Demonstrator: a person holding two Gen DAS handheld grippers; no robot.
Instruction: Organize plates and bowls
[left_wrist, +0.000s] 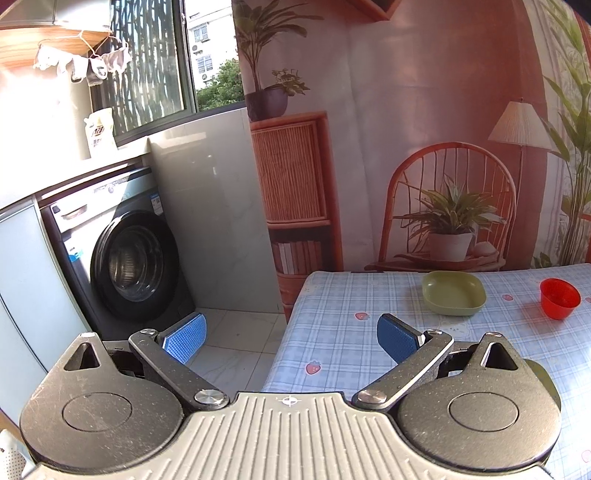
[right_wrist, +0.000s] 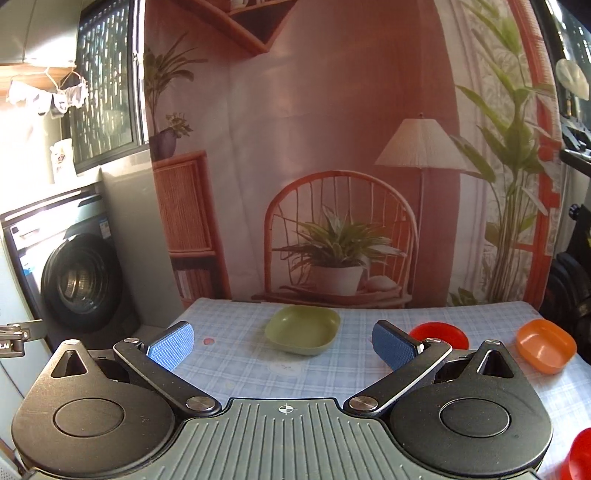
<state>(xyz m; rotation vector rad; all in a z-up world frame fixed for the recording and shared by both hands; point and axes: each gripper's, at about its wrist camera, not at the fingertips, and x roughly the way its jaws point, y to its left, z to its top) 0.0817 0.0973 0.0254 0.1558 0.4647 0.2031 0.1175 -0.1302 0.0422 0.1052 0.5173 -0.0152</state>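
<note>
From the left wrist view, the left tongs (left_wrist: 288, 338) stand spread wide with nothing between the blue pads (left_wrist: 184, 338), hanging over the near left corner of the worktop (left_wrist: 351, 332), half above the tiled floor (left_wrist: 236, 347). On the checked cloth, well ahead and to the right, sits the green plate (left_wrist: 453, 292) — a shallow squarish dish, upright — and further right a small red bowl (left_wrist: 559, 297), apart from it. A washing machine (left_wrist: 122, 254) stands off to the left.

From the right wrist view, the right tongs (right_wrist: 282, 343) are likewise released and empty above the worktop (right_wrist: 229, 354). The green plate (right_wrist: 303, 329) lies straight ahead between the pads, toward the far edge. A red dish (right_wrist: 439, 332) shows just behind the right pad, partly hidden — and an orange bowl (right_wrist: 546, 345) sits further right near the worktop's edge. Another red item (right_wrist: 578, 458) is cut off at the lower right corner.
</note>
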